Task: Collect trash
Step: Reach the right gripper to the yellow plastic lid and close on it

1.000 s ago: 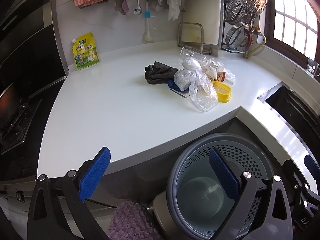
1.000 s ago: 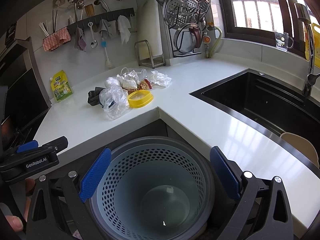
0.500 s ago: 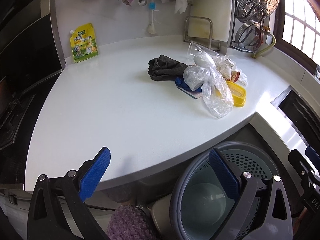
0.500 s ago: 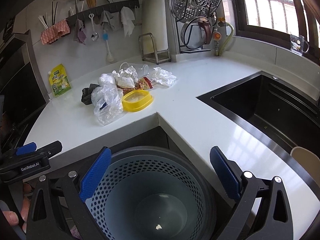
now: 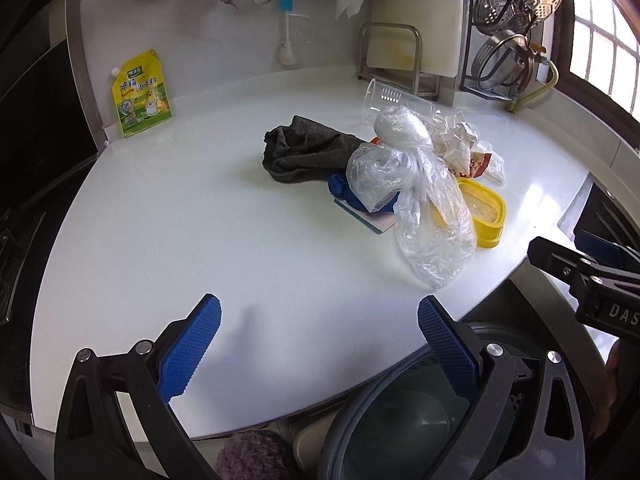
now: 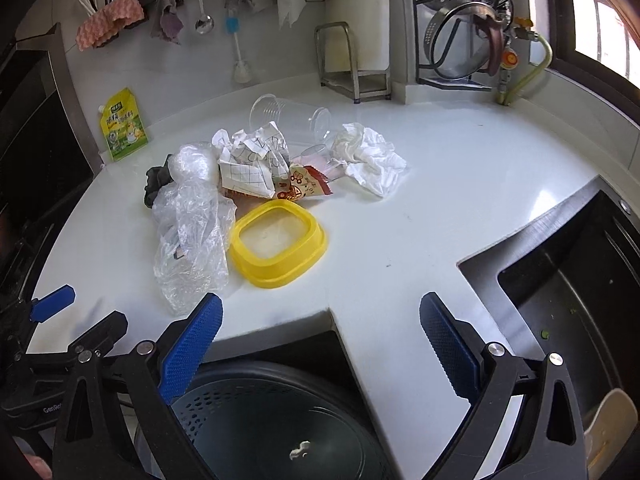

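A heap of trash lies on the white counter [image 5: 200, 216]: clear plastic bags [image 5: 424, 200] [image 6: 188, 232], a yellow plastic tub [image 6: 278, 246] [image 5: 486, 210], crumpled checked paper [image 6: 252, 160], a snack wrapper [image 6: 304, 186], a crumpled white tissue [image 6: 372, 158], a tipped clear cup [image 6: 280, 114] and a dark cloth [image 5: 304, 150]. A grey perforated bin [image 6: 272, 420] [image 5: 392, 412] stands below the counter corner. My left gripper [image 5: 318, 344] is open over the counter's near edge. My right gripper [image 6: 320, 344] is open above the bin, short of the tub.
A black sink [image 6: 576, 288] is cut into the counter at right. A yellow refill pouch [image 5: 140, 94] leans on the back wall. A cutting-board rack [image 6: 354, 68] and a steamer rack [image 6: 464, 28] stand at the back. Cloths and utensils hang above.
Both grippers have risen and moved forward toward the trash heap. The bin has slid lower in both views and the counter fills more of them. Both stay open.
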{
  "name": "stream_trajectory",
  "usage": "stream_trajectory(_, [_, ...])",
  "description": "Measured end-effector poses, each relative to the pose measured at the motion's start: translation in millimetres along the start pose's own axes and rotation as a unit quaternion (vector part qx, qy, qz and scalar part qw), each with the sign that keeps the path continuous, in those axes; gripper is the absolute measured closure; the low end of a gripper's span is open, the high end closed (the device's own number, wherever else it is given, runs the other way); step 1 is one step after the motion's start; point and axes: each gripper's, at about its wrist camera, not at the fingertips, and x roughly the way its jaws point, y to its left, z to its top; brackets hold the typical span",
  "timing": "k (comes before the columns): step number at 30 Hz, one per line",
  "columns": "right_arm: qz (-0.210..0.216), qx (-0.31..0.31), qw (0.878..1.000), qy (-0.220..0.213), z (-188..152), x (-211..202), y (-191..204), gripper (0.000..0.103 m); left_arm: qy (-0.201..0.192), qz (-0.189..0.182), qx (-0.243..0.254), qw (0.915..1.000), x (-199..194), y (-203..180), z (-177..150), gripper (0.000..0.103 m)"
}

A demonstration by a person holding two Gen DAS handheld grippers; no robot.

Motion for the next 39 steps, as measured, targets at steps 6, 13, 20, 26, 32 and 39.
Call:
stream_trajectory(6, [0.019, -0.029, 0.999, 0.038, 23.0, 29.0, -3.7, 0.009, 0.008, -0.002, 0.001, 1.0000, 8.4, -0.6, 1.2, 0.006])
stream_trajectory(13, [0.042, -0.072, 0.994, 0.068, 33.9, 51.2, 4.1, 0.009, 0.013, -0.001, -0.003, 0.9999, 13.9, 1.2, 2.9, 0.006])
stream_trajectory(20, [0.049, -0.093, 0.992, 0.073, 37.5, 62.3, 11.0, 0.009, 0.016, -0.001, -0.005, 0.9999, 16.5, 0.7, 3.9, 0.006])
stream_trajectory(26, [0.042, -0.122, 0.989, 0.077, 43.1, 72.2, 23.8, 0.009, 0.021, 0.000, -0.002, 0.9998, 18.8, -2.0, 3.5, 0.006])
stream_trajectory(32, [0.048, -0.148, 0.985, 0.068, 44.5, 75.2, 35.0, 0.012, 0.019, 0.004, -0.003, 0.9998, 17.8, -2.7, 6.5, 0.006])
stream_trajectory(39, [0.059, -0.131, 0.988, 0.058, 43.1, 66.6, 20.6, 0.031, 0.012, 0.000, -0.003, 0.9999, 14.8, -10.2, 11.7, 0.006])
